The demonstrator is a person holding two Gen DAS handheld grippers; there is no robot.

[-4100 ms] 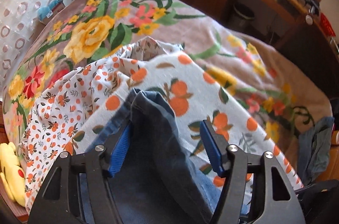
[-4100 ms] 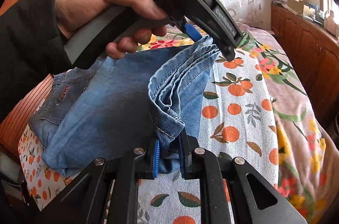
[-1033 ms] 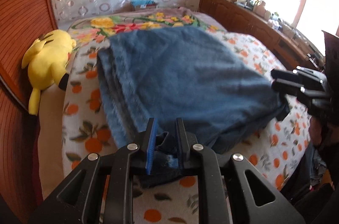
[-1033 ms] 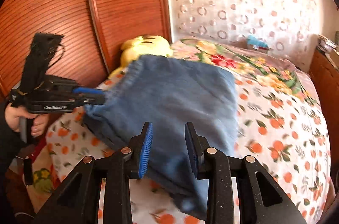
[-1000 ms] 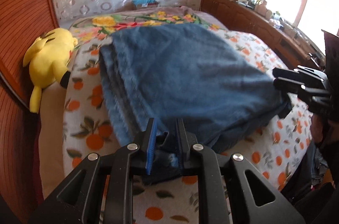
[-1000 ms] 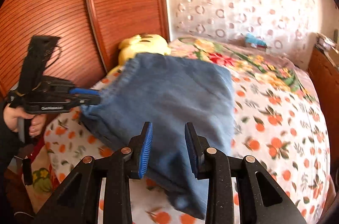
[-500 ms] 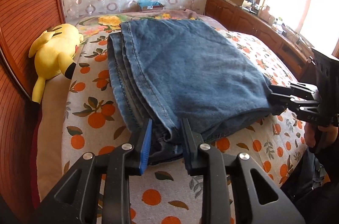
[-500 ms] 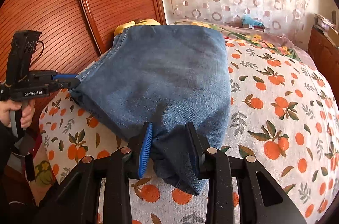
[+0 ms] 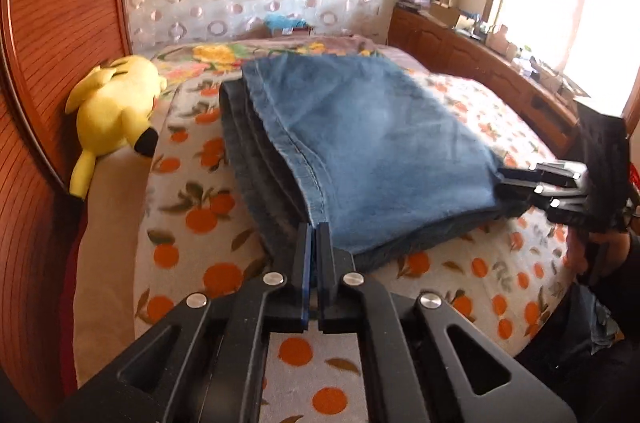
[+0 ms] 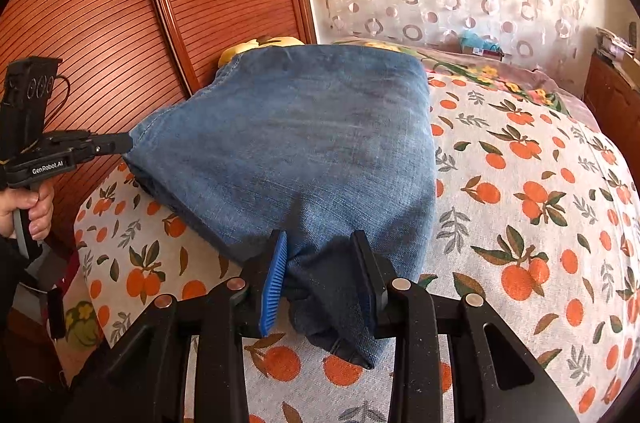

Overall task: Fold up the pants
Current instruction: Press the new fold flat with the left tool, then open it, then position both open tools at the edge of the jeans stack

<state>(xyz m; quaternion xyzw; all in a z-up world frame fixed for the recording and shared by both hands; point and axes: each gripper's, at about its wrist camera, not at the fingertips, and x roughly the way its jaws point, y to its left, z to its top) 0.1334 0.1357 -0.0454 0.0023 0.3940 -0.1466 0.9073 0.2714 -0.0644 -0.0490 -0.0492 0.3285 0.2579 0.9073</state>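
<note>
While the left gripper (image 9: 313, 237) has just closed its jaws, nothing visibly between them, at the folded jeans' (image 10: 304, 143) 6 o'clock edge, the right gripper (image 10: 320, 259) pinches their bunched corner; both rest on the orange-print bed (image 10: 520, 223), plush toy (image 9: 114, 103) at 10 o'clock.

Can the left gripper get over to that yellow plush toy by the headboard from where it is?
Probably yes: the yellow plush toy lies uncovered on the bed, with nothing between it and the left gripper.
</note>
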